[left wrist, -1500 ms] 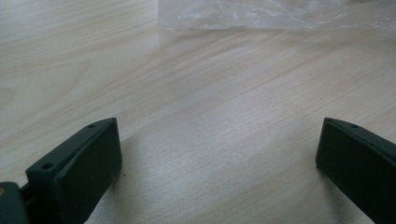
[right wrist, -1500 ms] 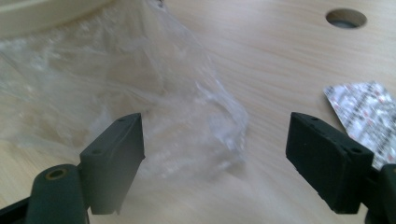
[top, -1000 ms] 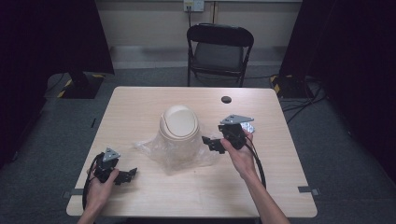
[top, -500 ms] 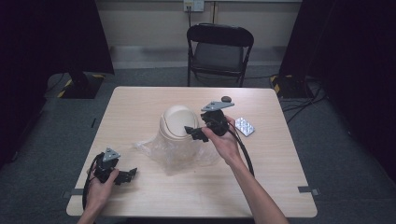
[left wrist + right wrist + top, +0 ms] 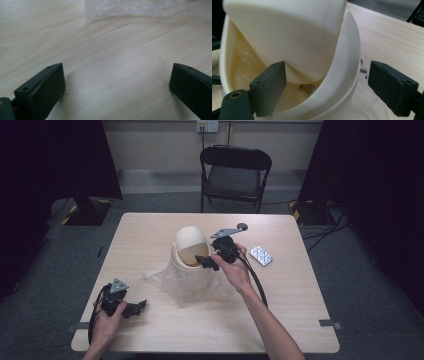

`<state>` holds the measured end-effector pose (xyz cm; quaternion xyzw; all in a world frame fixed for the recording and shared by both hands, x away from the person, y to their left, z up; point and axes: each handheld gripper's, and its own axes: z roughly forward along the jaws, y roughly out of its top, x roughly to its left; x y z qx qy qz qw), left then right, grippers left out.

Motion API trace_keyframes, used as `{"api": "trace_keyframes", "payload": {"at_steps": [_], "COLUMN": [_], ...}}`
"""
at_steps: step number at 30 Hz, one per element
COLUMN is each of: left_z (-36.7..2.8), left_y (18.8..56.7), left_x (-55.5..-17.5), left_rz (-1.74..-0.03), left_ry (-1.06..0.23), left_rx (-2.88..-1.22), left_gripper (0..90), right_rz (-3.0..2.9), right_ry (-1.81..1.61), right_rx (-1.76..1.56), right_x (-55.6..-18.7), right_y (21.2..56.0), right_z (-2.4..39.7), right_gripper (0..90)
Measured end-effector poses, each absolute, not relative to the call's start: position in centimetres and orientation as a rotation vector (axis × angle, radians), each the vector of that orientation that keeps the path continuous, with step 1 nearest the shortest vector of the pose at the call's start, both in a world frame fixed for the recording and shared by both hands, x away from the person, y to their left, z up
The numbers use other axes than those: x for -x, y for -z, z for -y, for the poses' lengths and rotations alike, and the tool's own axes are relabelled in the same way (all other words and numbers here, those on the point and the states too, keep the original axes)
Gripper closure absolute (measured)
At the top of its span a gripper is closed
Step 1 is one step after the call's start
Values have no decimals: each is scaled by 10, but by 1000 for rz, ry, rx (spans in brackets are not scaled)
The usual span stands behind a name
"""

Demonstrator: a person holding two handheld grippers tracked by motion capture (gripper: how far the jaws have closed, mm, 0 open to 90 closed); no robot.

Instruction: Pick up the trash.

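We have our right gripper (image 5: 207,261) up against the small cream bin (image 5: 189,251) with the swing lid (image 5: 287,32), its jaws spread apart and astride the bin's rim (image 5: 342,75): one jaw sits inside the opening under the tilted lid, the other outside the wall. Nothing is pinched yet; there is free space on both sides of the rim. We judge this straddle is meant to let us close on the rim and steady or lift the bin, or to push the lid back so the inside can be reached. A barcode label (image 5: 307,88) shows on the inner wall just ahead of the inside jaw.

The bin stands on a crumpled clear plastic bag (image 5: 185,285), which spreads out below and behind our right gripper, probably a liner waiting to go in.

Our left gripper (image 5: 131,308) rests low on the table (image 5: 150,230), jaws wide apart and holding nothing, with the bag's edge (image 5: 140,8) lying well ahead of it. A blister pack (image 5: 261,255) lies off to the outer side of our right gripper, apart from the bin
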<state>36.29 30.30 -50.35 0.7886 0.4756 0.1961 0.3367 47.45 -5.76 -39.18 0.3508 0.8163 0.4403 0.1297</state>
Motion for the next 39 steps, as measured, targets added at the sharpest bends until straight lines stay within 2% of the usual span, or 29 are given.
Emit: {"api": "trace_keyframes", "payload": {"at_steps": [16, 39], "left_z": [-303, -303], "left_y": [503, 503], "left_x": [-363, -363], "left_rz": [-1241, -1241], "left_ry": [-509, -510], "left_rx": [-2056, -2055], "left_gripper": [0, 0], "right_rz": [-2328, -2286], "right_ry": [-1286, -1393], "right_rx": [-1075, -1041], "right_x": [-488, -467], "right_y": [400, 378], "right_z": [60, 79], "right_gripper": [165, 161]}}
